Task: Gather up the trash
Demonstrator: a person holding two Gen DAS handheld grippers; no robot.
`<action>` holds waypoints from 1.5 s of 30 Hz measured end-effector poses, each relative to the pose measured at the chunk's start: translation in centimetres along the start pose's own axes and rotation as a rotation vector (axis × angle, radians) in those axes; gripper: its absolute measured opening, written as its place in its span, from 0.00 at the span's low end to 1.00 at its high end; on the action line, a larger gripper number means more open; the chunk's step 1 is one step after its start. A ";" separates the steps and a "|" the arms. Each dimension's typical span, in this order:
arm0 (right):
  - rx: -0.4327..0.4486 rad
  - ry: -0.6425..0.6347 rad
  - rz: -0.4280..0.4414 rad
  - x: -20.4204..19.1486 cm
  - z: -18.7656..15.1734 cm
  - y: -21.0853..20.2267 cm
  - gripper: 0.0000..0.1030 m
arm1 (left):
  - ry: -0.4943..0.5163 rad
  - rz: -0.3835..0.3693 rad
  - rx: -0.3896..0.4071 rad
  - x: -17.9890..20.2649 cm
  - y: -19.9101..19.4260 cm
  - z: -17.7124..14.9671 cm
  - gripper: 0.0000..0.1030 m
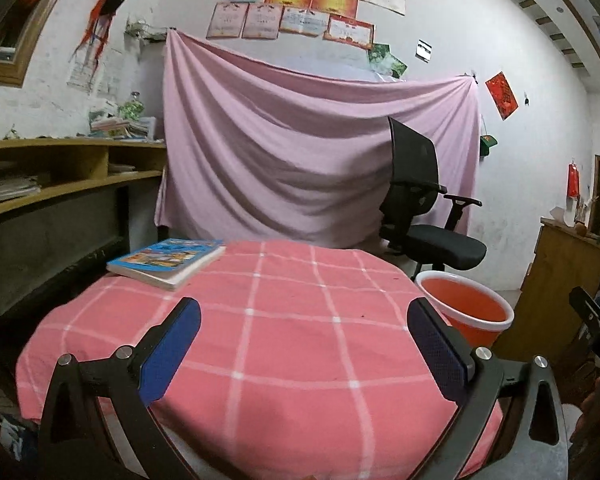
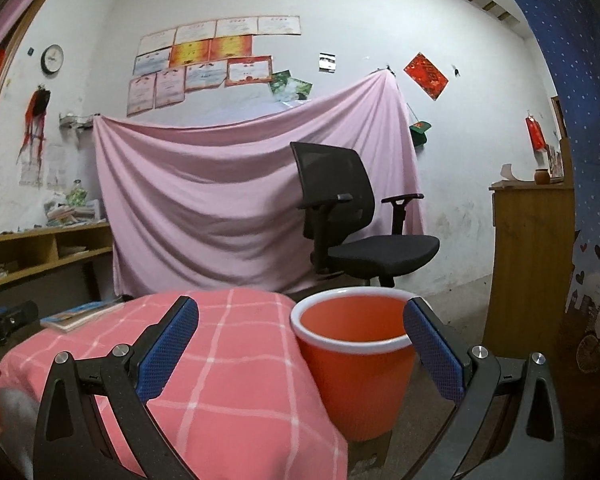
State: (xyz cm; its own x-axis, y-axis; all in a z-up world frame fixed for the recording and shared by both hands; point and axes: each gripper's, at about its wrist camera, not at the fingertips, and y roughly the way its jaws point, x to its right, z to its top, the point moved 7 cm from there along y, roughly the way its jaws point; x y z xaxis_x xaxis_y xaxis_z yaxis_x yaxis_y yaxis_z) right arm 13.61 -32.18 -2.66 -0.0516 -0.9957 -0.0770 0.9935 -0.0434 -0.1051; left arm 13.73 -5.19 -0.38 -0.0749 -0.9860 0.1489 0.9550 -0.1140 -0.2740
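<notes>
The left gripper (image 1: 304,344) hangs wide open and empty over the checked tablecloth (image 1: 284,292); no trash shows there, only a book (image 1: 166,258) beyond its left jaw. The right gripper (image 2: 300,346), also open and empty, frames the red bin (image 2: 352,352), likely placed beside the table to receive trash.

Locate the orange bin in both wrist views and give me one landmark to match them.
Left wrist view: the orange bin sits at lower right, past the table's right edge, beyond the right finger of the open left gripper.
Right wrist view: the bin stands at centre bottom, beside the checked tablecloth, between the fingers of the open right gripper.
Shared landmark: the black office chair behind the bin.
</notes>
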 end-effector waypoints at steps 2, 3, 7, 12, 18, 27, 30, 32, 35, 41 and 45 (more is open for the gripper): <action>-0.014 -0.007 0.010 -0.9 -0.5 -0.8 1.00 | 0.011 0.000 0.008 -0.4 -1.0 -0.5 0.98; -0.021 -0.010 0.015 -1.2 -0.7 -1.0 1.00 | 0.015 -0.002 0.010 -0.5 -1.5 -0.7 0.98; -0.045 -0.034 0.034 -2.4 -1.2 -1.8 1.00 | 0.040 -0.004 0.015 -0.8 -2.9 -1.6 0.98; -0.070 -0.057 0.063 -3.6 -1.9 -2.2 1.00 | 0.079 -0.014 0.024 -0.2 -3.8 -2.5 0.98; -0.095 -0.061 0.064 -3.6 -2.6 -1.8 1.00 | 0.090 -0.013 -0.001 -0.1 -2.9 -3.1 0.98; -0.108 -0.039 0.054 -2.9 -3.0 -1.8 1.00 | 0.081 -0.016 -0.014 -0.5 -2.4 -3.4 0.98; -0.111 -0.045 0.059 -3.0 -3.0 -1.8 1.00 | 0.083 -0.018 -0.015 -0.6 -2.3 -3.4 0.98; -0.112 -0.050 0.062 -3.0 -3.0 -1.8 1.00 | 0.083 -0.018 -0.015 -0.7 -2.3 -3.4 0.98; -0.114 -0.052 0.064 -3.1 -3.1 -1.7 1.00 | 0.083 -0.019 -0.014 -0.7 -2.3 -3.4 0.98; -0.116 -0.052 0.064 -3.0 -3.1 -1.7 1.00 | 0.082 -0.018 -0.015 -0.6 -2.3 -3.4 0.98; -0.115 -0.052 0.064 -3.1 -3.1 -1.7 1.00 | 0.082 -0.018 -0.015 -0.6 -2.3 -3.4 0.98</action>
State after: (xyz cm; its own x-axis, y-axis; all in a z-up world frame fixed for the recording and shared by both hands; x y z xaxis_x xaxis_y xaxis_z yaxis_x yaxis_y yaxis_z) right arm 11.78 -28.81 -5.30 0.0201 -0.9991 -0.0362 0.9762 0.0274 -0.2151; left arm 10.58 -4.77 -3.11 -0.1158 -0.9904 0.0759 0.9489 -0.1329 -0.2864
